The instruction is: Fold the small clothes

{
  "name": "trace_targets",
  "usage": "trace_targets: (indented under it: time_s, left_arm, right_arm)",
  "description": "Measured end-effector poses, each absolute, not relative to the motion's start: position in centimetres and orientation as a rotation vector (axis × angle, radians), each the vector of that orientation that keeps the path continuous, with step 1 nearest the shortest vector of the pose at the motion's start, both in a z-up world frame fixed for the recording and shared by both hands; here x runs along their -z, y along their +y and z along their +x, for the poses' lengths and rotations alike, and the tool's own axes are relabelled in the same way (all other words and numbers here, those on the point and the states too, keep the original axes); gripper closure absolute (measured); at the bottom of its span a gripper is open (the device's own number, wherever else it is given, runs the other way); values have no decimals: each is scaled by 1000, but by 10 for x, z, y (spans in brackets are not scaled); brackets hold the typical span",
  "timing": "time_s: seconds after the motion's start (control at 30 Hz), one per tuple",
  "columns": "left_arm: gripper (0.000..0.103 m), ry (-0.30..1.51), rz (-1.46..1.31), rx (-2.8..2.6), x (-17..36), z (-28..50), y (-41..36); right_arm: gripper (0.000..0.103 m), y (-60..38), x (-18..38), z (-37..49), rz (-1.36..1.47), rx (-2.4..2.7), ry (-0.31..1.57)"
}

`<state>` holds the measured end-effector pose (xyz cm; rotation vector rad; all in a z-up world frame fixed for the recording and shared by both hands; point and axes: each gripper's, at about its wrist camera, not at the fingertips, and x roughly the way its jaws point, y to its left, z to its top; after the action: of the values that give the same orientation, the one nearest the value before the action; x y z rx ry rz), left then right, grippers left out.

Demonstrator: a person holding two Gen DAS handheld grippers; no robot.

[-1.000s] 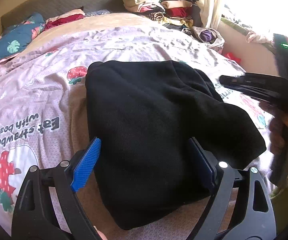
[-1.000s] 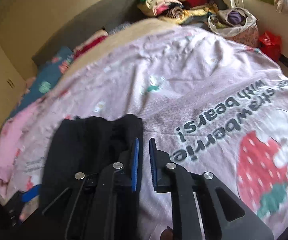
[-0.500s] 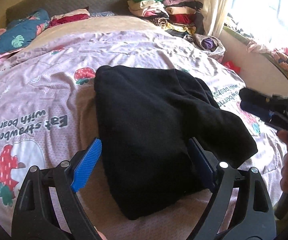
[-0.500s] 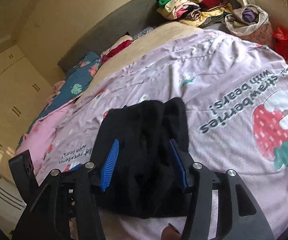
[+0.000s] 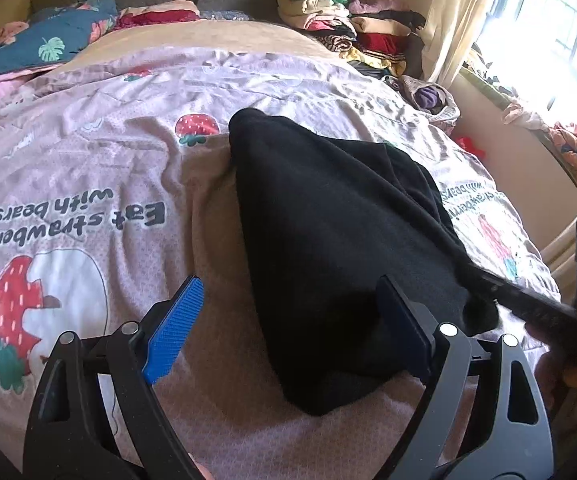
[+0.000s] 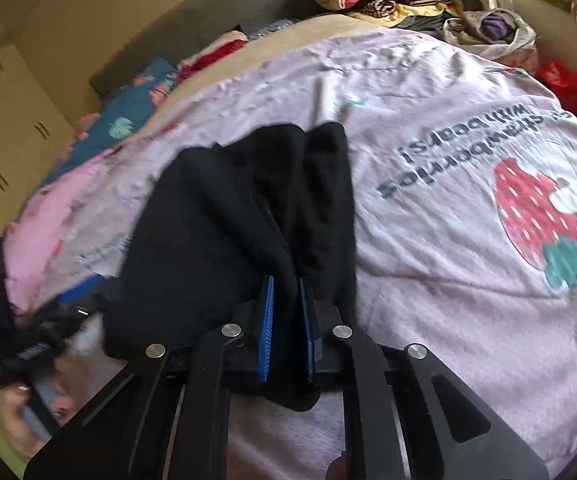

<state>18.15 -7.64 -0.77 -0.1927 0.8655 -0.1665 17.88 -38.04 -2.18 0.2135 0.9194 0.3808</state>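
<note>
The bed is covered by my pink strawberry-print quilt (image 5: 100, 168), printed "Eat strawberries with bears!". On the middle of it lies the black garment (image 5: 328, 220), folded into a thick, roughly wedge-shaped bundle with its narrow end toward me. At the head of the bed a stack of folded clothes (image 5: 340, 20) sits by the curtain (image 5: 452, 16), and a dark blue leaf-print pillow (image 5: 44, 44) lies to the left.

My left tongs (image 5: 288, 324) stand wide over the near end of the garment, blue pads clear of the cloth. My right tongs (image 6: 287, 312) are closing, narrow now, with a ridge of the black fabric pinched between the pads at its near right corner.
</note>
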Motion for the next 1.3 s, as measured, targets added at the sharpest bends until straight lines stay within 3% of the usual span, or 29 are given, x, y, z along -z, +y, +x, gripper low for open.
trace_targets:
  time_s: [0.07,0.13,0.2,0.23,0.33,0.43,0.6,0.93,1.3]
  left_arm:
    - [22,866,-198,167,7,179,-75]
    - [22,864,-208,169,5,175,-73]
    - [22,861,-210,171,3,172,-72]
    - [22,858,-211,172,1,170,-71]
    - [22,851,-213,179,-5,162,-69]
    - [12,840,-212,182,-11,152,-67]
    - [10,830,-205,202,-18,134,-65]
    - [10,803,-203,223,-27,93,-55]
    - [10,766,-181,221,-18,51,-46]
  right_arm:
    - [89,-376,23,174,181,-356,906]
    - [76,-373,21,169,166,-343,880]
    - [71,-371,17,158,147,-335,844]
    - [60,-371,13,153,138,-330,825]
    - [41,-368,3,136,99,-308,778]
    - [35,-366,-7,117,73,-305,744]
    - [18,-363,-24,85,47,-304,692]
    - [7,-358,-41,35,16,-326,654]
    - [5,-360,-3,-14,9,-310,668]
